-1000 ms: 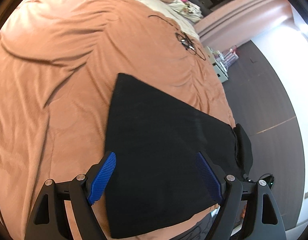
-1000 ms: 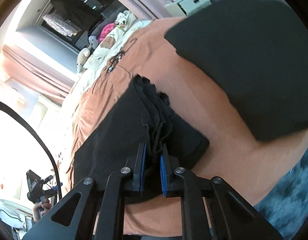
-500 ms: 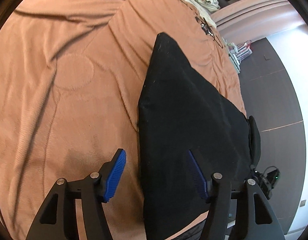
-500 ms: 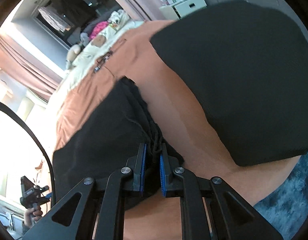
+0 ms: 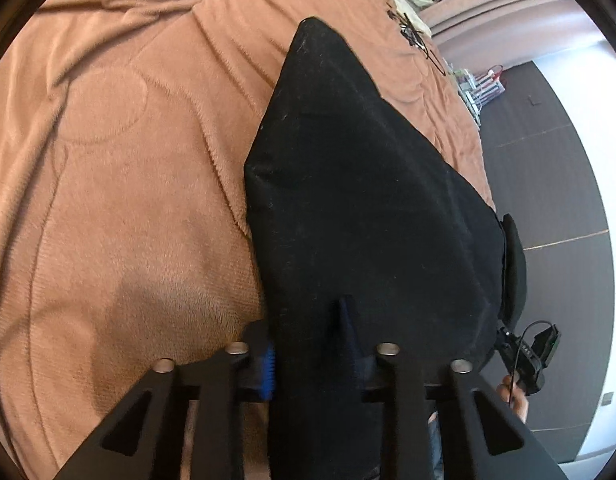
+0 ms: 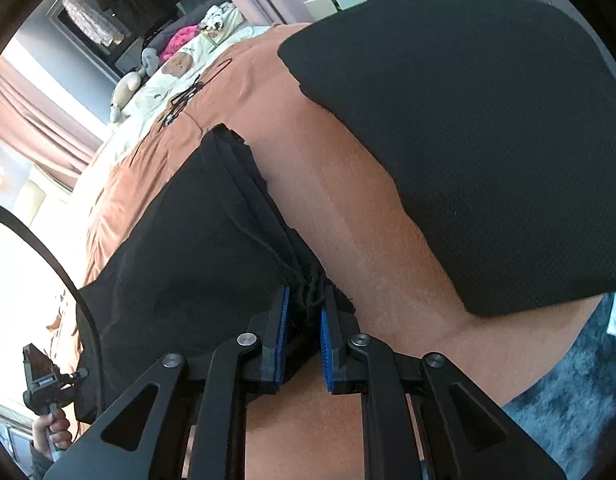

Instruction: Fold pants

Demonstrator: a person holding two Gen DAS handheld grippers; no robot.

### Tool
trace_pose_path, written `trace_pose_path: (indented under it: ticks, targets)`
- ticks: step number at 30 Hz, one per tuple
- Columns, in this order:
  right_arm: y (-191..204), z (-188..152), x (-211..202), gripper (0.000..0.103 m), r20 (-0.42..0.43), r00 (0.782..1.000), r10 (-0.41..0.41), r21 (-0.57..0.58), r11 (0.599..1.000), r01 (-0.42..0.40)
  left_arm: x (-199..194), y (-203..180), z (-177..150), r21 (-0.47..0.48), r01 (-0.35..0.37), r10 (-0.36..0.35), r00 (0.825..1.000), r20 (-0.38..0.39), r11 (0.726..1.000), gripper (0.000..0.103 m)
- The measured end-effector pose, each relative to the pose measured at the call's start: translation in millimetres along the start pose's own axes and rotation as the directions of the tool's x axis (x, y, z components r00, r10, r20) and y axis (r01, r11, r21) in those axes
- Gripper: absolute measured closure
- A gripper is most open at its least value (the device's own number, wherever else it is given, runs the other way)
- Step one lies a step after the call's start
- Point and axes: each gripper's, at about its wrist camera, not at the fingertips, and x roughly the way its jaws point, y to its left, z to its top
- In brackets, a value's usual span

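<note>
The black pants point(image 5: 360, 184) lie folded lengthwise on the orange-brown bedspread point(image 5: 119, 184). My left gripper point(image 5: 312, 344) is shut on the near end of the pants, the cloth draped over its blue pads. In the right wrist view the pants point(image 6: 179, 248) show their gathered waistband with a drawstring. My right gripper point(image 6: 303, 320) is shut on the waistband edge, drawstring between the blue pads point(image 6: 283, 332).
A second black garment point(image 6: 488, 128) lies folded on the bed to the right. Pillows and plush toys point(image 6: 175, 64) sit at the bed's head. Dark floor point(image 5: 548, 184) and a grey rug point(image 6: 568, 412) border the bed.
My left gripper moved in and closed on the end of the pants; it was open before. My right gripper stayed shut on the waistband and shifted slightly.
</note>
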Motion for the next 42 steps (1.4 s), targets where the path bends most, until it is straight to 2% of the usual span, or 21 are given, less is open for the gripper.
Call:
trace_pose_path:
  ticks: [2,3,4,5,7,10,14,16,17,19,21,27,42]
  targets:
    - [-2,2,-6,0.076,-0.012,1.000,0.019,0.018,1.000,-0.019,-5,-2,-1,0.018,-0.005,0.005,1.000,0.012,1.000,0.088]
    - [-4,2,-7,0.052,-0.013,1.000,0.019,0.034,0.999,-0.019,-8,-4,-1,0.028,-0.011,0.010,1.000,0.018,1.000,0.089]
    - [-7,-1,-10,0.036,-0.007,0.999,0.041,0.057,0.998,-0.040,-10,-6,0,0.033,-0.016,0.015,1.000,0.023,0.999,0.089]
    - [-10,-2,-11,0.034,-0.005,0.997,0.074,0.079,0.994,-0.074,-12,-7,1,0.040,-0.021,0.020,0.999,0.029,0.999,0.090]
    - [-20,-7,-6,0.034,-0.026,0.992,0.122,0.117,0.986,-0.119,-16,-14,2,0.066,-0.043,0.040,0.998,0.046,0.997,0.091]
    - [-21,-12,13,0.034,-0.070,0.987,0.145,0.134,0.982,-0.135,-22,-23,5,0.088,-0.069,0.063,0.996,0.067,0.994,0.092]
    - [-13,-7,26,0.035,-0.047,0.982,0.182,0.134,0.976,-0.174,-36,-21,10,0.074,-0.066,0.058,0.993,0.101,0.995,0.093]
    - [-9,-6,31,0.052,-0.064,0.982,0.176,0.136,0.977,-0.166,-45,-18,13,0.059,-0.062,0.055,0.992,0.115,0.996,0.093]
    - [-5,-6,32,0.056,-0.071,0.983,0.167,0.121,0.980,-0.158,-48,-18,13,0.065,-0.066,0.057,0.991,0.121,0.996,0.093]
    - [1,-4,33,0.071,-0.078,0.983,0.164,0.091,0.983,-0.157,-58,-20,13,0.085,-0.075,0.063,0.988,0.139,0.994,0.093]
    - [10,-4,31,0.078,-0.083,0.981,0.173,0.068,0.983,-0.168,-68,-18,13,0.089,-0.077,0.063,0.986,0.151,0.993,0.093]
    - [39,-11,44,0.079,-0.124,0.975,0.183,0.015,0.983,-0.183,-95,-2,15,0.054,-0.093,0.081,0.978,0.191,0.994,0.093]
    - [130,-35,90,0.080,-0.226,0.955,0.191,-0.108,0.969,-0.220,-181,89,-1,-0.071,-0.110,0.126,0.953,0.274,0.991,0.093]
